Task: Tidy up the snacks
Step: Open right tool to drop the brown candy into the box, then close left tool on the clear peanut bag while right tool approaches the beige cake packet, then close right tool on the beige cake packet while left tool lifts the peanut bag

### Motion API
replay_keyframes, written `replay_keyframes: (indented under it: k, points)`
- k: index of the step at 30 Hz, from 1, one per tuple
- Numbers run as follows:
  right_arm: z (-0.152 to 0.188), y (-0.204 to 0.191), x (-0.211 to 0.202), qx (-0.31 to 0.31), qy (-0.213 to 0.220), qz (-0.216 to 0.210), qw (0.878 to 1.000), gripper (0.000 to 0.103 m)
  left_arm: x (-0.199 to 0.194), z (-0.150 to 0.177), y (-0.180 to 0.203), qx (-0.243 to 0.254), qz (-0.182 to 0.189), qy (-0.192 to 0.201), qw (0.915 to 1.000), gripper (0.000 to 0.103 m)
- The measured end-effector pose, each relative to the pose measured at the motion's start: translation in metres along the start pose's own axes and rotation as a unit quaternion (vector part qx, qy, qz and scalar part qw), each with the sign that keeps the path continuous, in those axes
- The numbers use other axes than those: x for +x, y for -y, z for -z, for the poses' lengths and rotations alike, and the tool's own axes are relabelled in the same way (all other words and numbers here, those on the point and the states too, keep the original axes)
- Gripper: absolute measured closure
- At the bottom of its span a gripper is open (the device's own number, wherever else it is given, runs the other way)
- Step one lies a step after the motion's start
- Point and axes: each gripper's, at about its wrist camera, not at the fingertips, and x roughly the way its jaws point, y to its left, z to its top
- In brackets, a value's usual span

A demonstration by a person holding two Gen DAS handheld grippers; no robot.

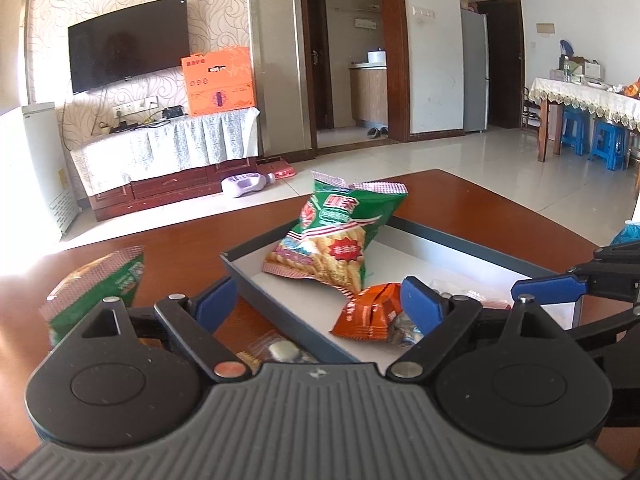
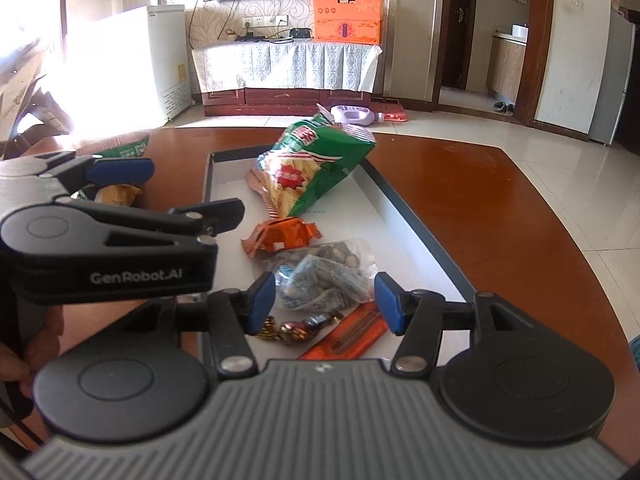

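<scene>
Both tools gape empty, the right tool (image 2: 325, 300) just above the clear nut bag (image 2: 320, 276).

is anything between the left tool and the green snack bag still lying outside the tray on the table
Nothing visible. The green bag lies on the table left of the tray, just beyond the left tool's left finger, with open tabletop around it. The tool stands open and empty.
</scene>
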Motion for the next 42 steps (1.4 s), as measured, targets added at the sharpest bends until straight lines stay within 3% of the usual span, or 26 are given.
replay_keyframes:
  k: [5,11,14,18,22,29,30,31,32,34,42]
  points:
    - [0.0,-0.017,-0.008,-0.023,0.016,0.016,0.999,0.037,-0.024,0.004,-0.018,0.004,-0.022,0.004,0.9997,0.008]
    - [-0.005,-0.027,-0.018,-0.011,0.044,0.001,0.999,0.037,-0.04,0.018,-0.062,-0.02,-0.062,-0.017,0.9977,0.008]
    - [-0.007,-0.036,-0.022,-0.014,0.053,-0.029,0.998,0.037,-0.034,0.027,-0.085,-0.037,-0.085,-0.041,0.9949,0.008]
    - [-0.007,-0.057,-0.018,-0.049,0.042,-0.056,0.996,0.037,-0.025,0.035,-0.11,-0.083,-0.084,-0.059,0.9912,0.008]
    - [-0.006,-0.07,-0.015,-0.08,0.029,-0.06,0.995,0.037,-0.009,0.036,-0.113,-0.084,-0.087,-0.072,0.9901,0.008]
    - [-0.007,-0.065,-0.011,-0.075,0.023,-0.072,0.994,0.037,0.028,0.039,-0.114,-0.087,-0.104,-0.109,0.9847,0.009]
    - [-0.008,-0.065,-0.01,-0.073,0.022,-0.076,0.994,0.037,0.032,0.04,-0.116,-0.09,-0.11,-0.114,0.9832,0.012]
    - [-0.008,-0.066,-0.009,-0.071,0.022,-0.082,0.994,0.037,0.034,0.041,-0.121,-0.098,-0.111,-0.121,0.9816,0.031]
    - [-0.008,-0.068,-0.008,-0.071,0.021,-0.087,0.993,0.037,0.035,0.042,-0.125,-0.108,-0.107,-0.123,0.9807,0.039]
    - [-0.007,-0.075,-0.006,-0.077,0.02,-0.098,0.992,0.037,0.031,0.044,-0.131,-0.111,-0.112,-0.122,0.98,0.044]
    - [-0.009,-0.113,0.015,-0.089,0.003,-0.119,0.989,0.037,0.007,0.053,-0.146,-0.123,-0.128,-0.139,0.9743,0.047]
